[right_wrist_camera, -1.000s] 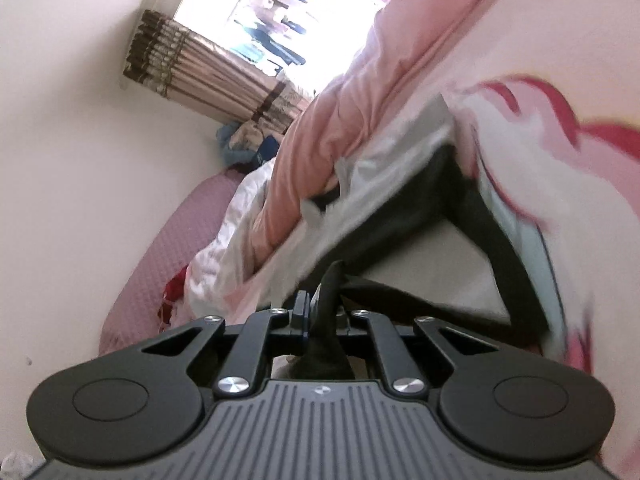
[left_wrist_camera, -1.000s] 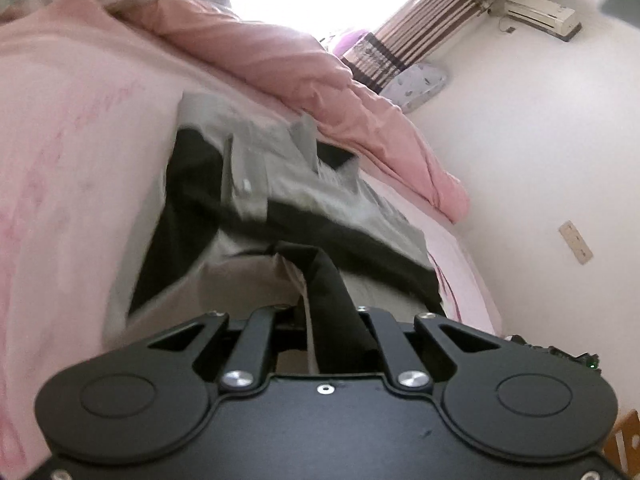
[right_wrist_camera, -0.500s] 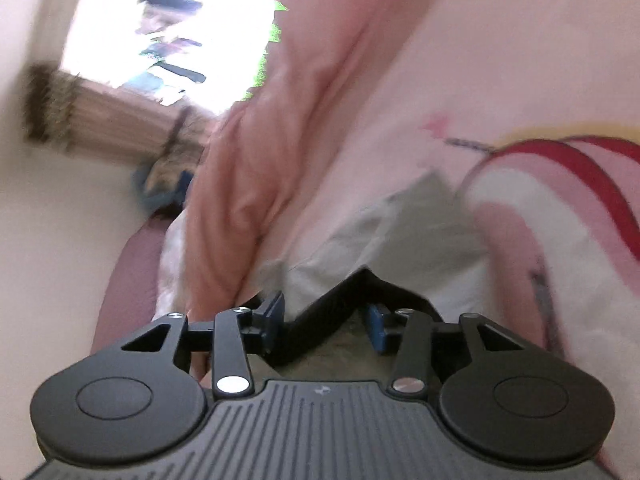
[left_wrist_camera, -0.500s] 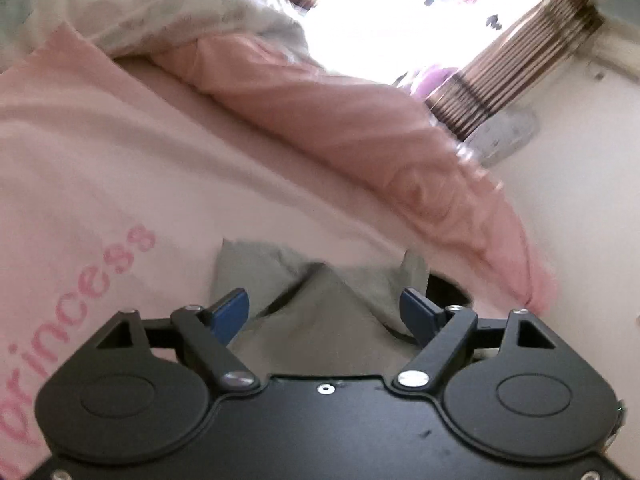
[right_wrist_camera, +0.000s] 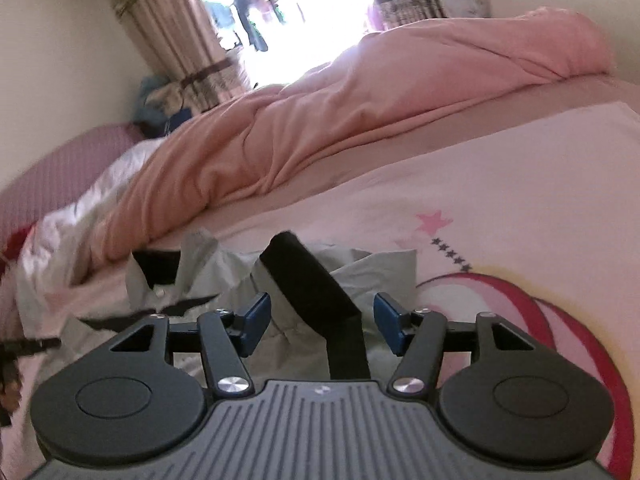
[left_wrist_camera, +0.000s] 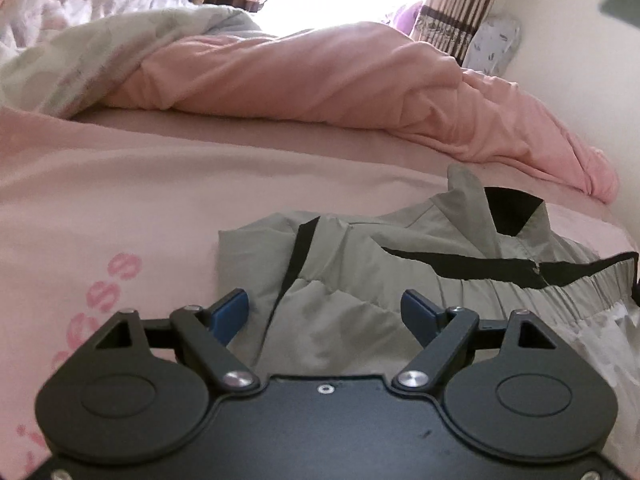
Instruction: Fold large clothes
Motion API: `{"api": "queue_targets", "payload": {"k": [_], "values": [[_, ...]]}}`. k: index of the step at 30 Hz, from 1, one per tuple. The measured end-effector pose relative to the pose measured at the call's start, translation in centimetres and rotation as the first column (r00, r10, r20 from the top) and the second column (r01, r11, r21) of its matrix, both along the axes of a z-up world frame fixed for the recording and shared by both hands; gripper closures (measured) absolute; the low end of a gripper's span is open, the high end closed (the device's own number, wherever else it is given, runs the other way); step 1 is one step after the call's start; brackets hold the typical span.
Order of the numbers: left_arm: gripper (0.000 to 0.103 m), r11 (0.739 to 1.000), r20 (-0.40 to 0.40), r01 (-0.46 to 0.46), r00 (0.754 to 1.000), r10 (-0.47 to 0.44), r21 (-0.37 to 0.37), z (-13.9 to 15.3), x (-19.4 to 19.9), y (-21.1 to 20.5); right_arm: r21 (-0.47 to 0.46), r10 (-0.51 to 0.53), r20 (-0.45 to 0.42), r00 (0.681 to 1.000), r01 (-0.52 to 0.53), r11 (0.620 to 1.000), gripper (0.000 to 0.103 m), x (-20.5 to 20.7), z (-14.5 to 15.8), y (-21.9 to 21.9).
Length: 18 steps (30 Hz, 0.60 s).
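Both tongs stand released now: a second ago each was clenched on a black strip of the garment and holding it up off the bed; half a second ago the jaws were already spread with cloth dropping between them. Left gripper (left_wrist_camera: 325,307) hovers low over the grey fabric, blue pads wide apart, nothing between them but slack cloth lying below. Right gripper (right_wrist_camera: 322,322) likewise parted, a black band of the garment running up the frame between its pads without being pinched.

Grey jacket with black trim and a soft collar (left_wrist_camera: 420,264) now lies in a compact heap on the pink printed bedsheet (left_wrist_camera: 120,200), lower centre to lower right in the left view, lower centre in the right view (right_wrist_camera: 224,276). Judgement: one fold has just been laid down and let go; the pile looks rumpled rather than flat, collar standing up at its far edge, so smoothing or a further fold probably remains.

Surroundings: bunched pink duvet (left_wrist_camera: 340,80) across the middle of both views, just behind the jacket's collar; pale patterned quilt (left_wrist_camera: 80,52) upper left; striped brown curtains (right_wrist_camera: 168,32) flanking a bright window. The duvet crowds the far side and limits room for spreading cloth that way. Sheet to the left of the left view is open.
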<state>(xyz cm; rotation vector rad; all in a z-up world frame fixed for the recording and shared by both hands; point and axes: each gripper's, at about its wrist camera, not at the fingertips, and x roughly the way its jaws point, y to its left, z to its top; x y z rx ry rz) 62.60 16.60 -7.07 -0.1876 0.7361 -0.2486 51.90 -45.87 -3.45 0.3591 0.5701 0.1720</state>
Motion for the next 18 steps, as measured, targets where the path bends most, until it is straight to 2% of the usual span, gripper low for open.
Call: {"api": "queue_targets", "payload": {"k": [4,5,6,7,8,10,11,15,18], "values": [[0.023,1.0,0.021,-0.009,1.0,0.009,0.011,-0.3,-0.3,-0.2,-0.082,0.028,0.038,0.999,-0.024,0.996,0.03,0.7,0.2,1.3],[0.033,1.0,0.032,-0.013,0.999,0.013,0.024,-0.2,-0.4,-0.9,-0.104,0.026,0.046,0.999,-0.021,0.994,0.03,0.8,0.4,1.6],[0.053,0.998,0.046,-0.022,0.999,0.02,0.051,-0.3,-0.6,-1.1,-0.123,0.028,0.055,0.998,-0.021,0.992,0.032,0.9,0.4,1.9],[0.059,0.996,0.054,-0.027,0.998,0.022,0.08,-0.3,-0.7,-1.4,-0.142,0.031,0.066,0.997,-0.021,0.99,0.041,1.0,0.3,2.3],[0.07,0.994,0.064,-0.027,0.998,0.021,0.109,-0.2,-0.9,-1.9,-0.166,0.034,0.085,0.996,-0.02,0.986,0.057,0.8,0.4,2.7],[0.082,0.99,0.102,-0.024,0.995,0.009,0.143,0.2,-1.6,-2.3,-0.201,0.044,0.127,0.991,-0.018,0.979,0.074,0.0,1.0,3.5],[0.091,0.99,0.117,-0.021,0.993,0.005,0.137,0.5,-1.9,-2.3,-0.217,0.054,0.158,0.986,-0.019,0.976,0.079,-0.5,1.6,4.0],[0.094,0.995,0.219,-0.053,0.975,0.032,0.088,2.8,-3.7,-1.7,-0.215,0.018,0.204,0.979,0.026,0.976,0.084,-0.3,3.6,4.5],[0.093,0.993,0.246,-0.069,0.968,0.043,0.098,3.5,-3.5,-1.8,-0.188,-0.021,0.132,0.991,0.046,0.981,0.085,2.0,3.4,3.9]]}}
